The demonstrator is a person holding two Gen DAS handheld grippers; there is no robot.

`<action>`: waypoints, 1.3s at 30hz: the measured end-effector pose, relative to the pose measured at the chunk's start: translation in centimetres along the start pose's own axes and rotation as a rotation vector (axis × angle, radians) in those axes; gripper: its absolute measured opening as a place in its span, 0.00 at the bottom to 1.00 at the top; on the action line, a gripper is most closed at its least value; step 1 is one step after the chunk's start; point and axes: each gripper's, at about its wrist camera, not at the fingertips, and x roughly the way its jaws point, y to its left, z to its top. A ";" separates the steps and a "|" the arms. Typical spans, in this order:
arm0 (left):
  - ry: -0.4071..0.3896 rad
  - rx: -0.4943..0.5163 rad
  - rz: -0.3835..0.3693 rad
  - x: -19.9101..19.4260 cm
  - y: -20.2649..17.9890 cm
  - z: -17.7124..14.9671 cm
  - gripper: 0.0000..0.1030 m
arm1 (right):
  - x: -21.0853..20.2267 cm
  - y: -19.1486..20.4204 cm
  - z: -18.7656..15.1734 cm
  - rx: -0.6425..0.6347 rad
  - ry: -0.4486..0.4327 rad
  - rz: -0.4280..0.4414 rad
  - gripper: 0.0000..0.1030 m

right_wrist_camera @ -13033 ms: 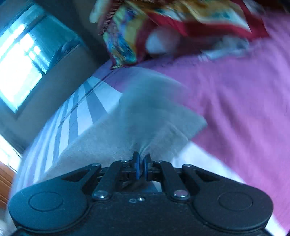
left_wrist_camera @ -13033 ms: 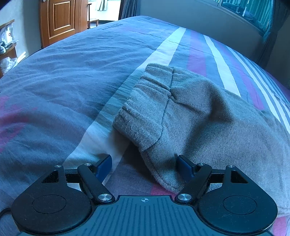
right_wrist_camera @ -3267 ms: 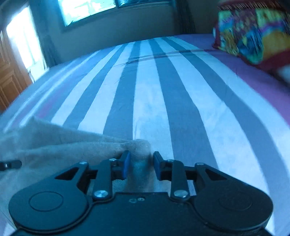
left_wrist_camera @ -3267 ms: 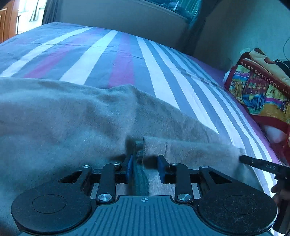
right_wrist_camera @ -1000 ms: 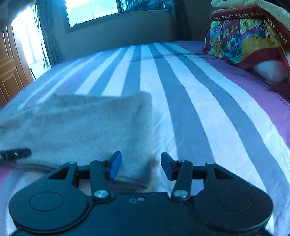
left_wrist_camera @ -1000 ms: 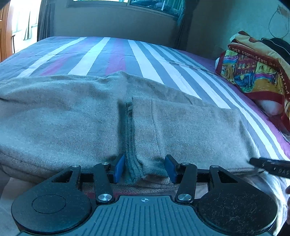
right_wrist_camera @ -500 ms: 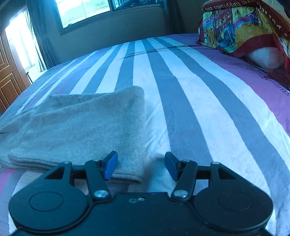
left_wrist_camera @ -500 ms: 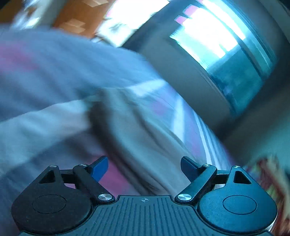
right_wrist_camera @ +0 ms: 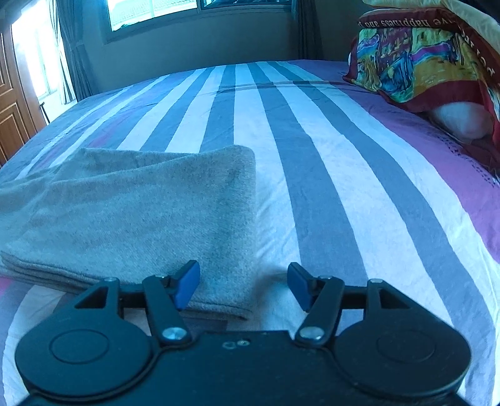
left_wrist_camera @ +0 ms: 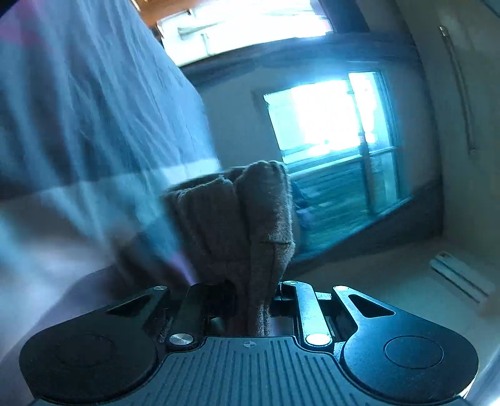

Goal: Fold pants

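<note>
The grey-brown pants (right_wrist_camera: 150,212) lie folded in layers on the striped bed (right_wrist_camera: 312,156). In the right wrist view my right gripper (right_wrist_camera: 243,278) hovers over their near right corner. Its jaws are opening, and the blue pads (right_wrist_camera: 187,282) press on nothing, though the corner lies beneath and between them. The left wrist view is rolled sideways and blurred. There my left gripper (left_wrist_camera: 250,299) is shut on a thick bunched end of the pants (left_wrist_camera: 250,218), which rises up in front of the camera. Its pads are hidden by the cloth.
A colourful pillow (right_wrist_camera: 422,62) sits over a white one (right_wrist_camera: 459,120) at the bed's right edge. A wooden door (right_wrist_camera: 9,125) and curtains stand at far left, with a window (right_wrist_camera: 150,9) behind the bed. The left wrist view shows bedsheet (left_wrist_camera: 78,125) and a window (left_wrist_camera: 328,125).
My left gripper swung away from the middle fold, rolled sideways and shut on a bunched end of the pants. The right gripper stayed put while its jaws widened.
</note>
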 end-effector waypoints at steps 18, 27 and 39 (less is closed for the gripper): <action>0.089 0.629 0.201 4.7 -16.9 -2.9 0.13 | -2.6 -8.0 0.7 0.175 -0.200 0.002 0.60; 0.358 1.067 0.026 11.2 -28.9 -18.9 0.14 | -4.0 -14.8 -2.0 0.297 -0.257 -0.030 0.60; 0.760 1.447 0.067 12.5 -24.7 -40.1 0.26 | -3.6 -17.9 -5.2 0.414 -0.253 0.028 0.60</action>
